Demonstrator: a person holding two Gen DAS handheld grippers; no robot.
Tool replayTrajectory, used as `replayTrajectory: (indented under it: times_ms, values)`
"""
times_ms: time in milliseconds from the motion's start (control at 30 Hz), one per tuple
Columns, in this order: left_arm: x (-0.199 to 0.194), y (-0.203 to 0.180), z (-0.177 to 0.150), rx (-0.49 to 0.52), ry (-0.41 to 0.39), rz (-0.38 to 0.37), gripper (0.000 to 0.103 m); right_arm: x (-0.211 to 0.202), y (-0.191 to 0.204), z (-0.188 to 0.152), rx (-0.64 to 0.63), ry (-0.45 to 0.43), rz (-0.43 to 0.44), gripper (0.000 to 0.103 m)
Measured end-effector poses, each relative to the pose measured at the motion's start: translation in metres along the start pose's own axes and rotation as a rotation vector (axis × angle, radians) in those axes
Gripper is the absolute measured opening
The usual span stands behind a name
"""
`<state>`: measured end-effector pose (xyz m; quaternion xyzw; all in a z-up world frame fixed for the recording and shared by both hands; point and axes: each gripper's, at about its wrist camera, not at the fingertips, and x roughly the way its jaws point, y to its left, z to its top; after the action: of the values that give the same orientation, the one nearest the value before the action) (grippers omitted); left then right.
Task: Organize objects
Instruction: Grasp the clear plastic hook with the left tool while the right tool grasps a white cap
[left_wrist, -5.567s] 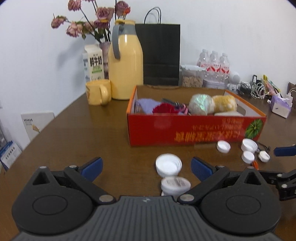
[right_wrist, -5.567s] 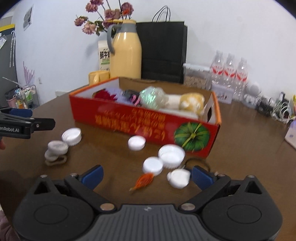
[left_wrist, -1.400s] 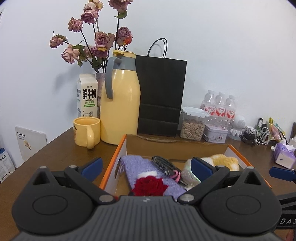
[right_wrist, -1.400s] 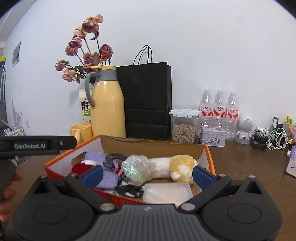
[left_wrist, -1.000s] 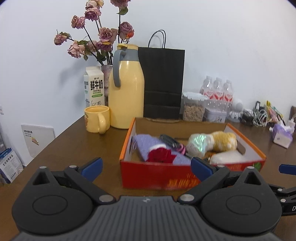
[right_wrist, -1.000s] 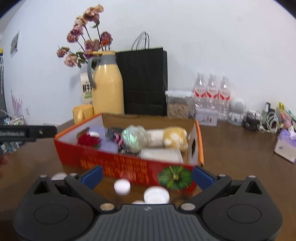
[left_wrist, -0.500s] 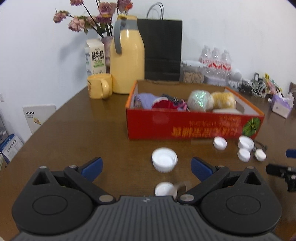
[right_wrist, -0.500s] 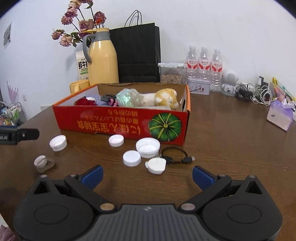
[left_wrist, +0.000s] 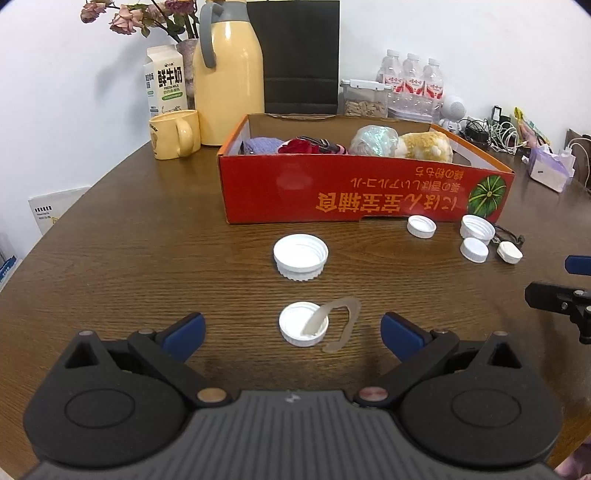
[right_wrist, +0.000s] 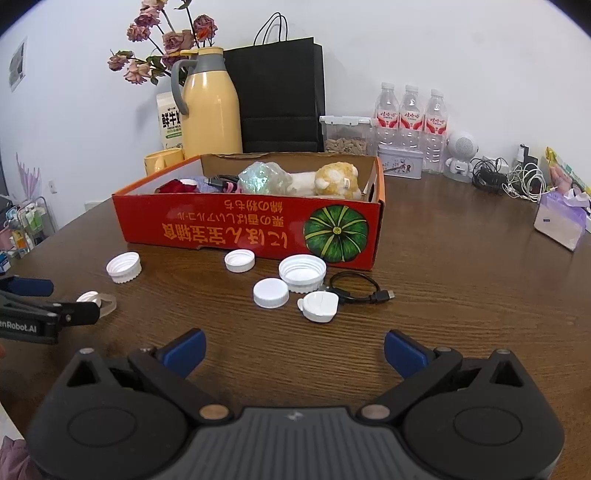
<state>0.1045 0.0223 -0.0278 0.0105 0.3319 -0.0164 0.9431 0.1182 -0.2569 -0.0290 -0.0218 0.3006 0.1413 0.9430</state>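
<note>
Dark brown wood grain covers the round table, which stands against a plain white wall. A red box sits mid-table holding soft toys and cloth. White caps lie loose in front of it: a big cap and a small cap with a clear strip across it near the left gripper, four more beside a black cable before the right gripper. Both grippers hover with fingers spread wide, holding nothing. Along the wall stand a yellow jug, mug, milk carton, dried roses, black bag, water bottles and tangled chargers
</note>
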Motion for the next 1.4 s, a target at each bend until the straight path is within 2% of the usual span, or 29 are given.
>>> replayTrajectory:
  times_ms: [200, 300, 367, 433, 533, 600, 667, 733, 767, 800, 833, 1067, 1400]
  values:
    - [-0.003, 0.004, 0.002, -0.016, -0.021, 0.002, 0.103, 0.001, -0.001, -0.002, 0.000, 0.008, -0.002, 0.103]
    - [-0.005, 0.002, 0.003, 0.008, -0.035, -0.012, 0.096, 0.002, 0.000, -0.002, -0.001, 0.011, 0.000, 0.103]
    - [-0.005, -0.003, 0.005, 0.043, -0.044, -0.027, 0.088, 0.002, 0.000, -0.003, -0.003, 0.011, 0.001, 0.103]
    - [-0.004, -0.008, 0.007, 0.077, -0.046, -0.041, 0.073, 0.003, 0.000, -0.003, -0.003, 0.011, 0.000, 0.103]
    - [0.000, -0.019, 0.010, 0.151, -0.046, -0.068, 0.060, 0.002, 0.000, -0.003, 0.000, 0.011, -0.003, 0.103]
    - [0.004, -0.027, 0.011, 0.208, -0.038, -0.075, 0.055, 0.002, -0.001, -0.003, 0.002, 0.011, -0.005, 0.103]
    - [0.010, -0.031, 0.011, 0.239, -0.019, -0.081, 0.045, 0.002, -0.002, -0.004, 0.004, 0.010, -0.006, 0.103]
    - [0.014, -0.033, 0.011, 0.259, -0.007, -0.082, 0.028, 0.002, -0.002, -0.004, 0.006, 0.011, -0.007, 0.103]
    - [0.015, -0.034, 0.011, 0.274, -0.010, -0.082, 0.022, 0.002, -0.003, -0.004, 0.007, 0.011, -0.008, 0.103]
    - [0.015, -0.034, 0.011, 0.283, -0.005, -0.091, 0.009, 0.002, -0.003, -0.004, 0.008, 0.011, -0.008, 0.103]
    - [0.015, -0.033, 0.011, 0.283, 0.002, -0.102, 0.006, 0.002, -0.003, -0.005, 0.008, 0.012, -0.008, 0.103]
    - [0.010, -0.028, 0.010, 0.252, -0.022, -0.116, 0.005, 0.005, -0.003, -0.006, 0.008, 0.019, -0.001, 0.103]
    - [-0.009, -0.014, 0.028, 0.113, -0.117, -0.120, 0.005, 0.010, -0.003, 0.003, -0.008, -0.018, 0.001, 0.102]
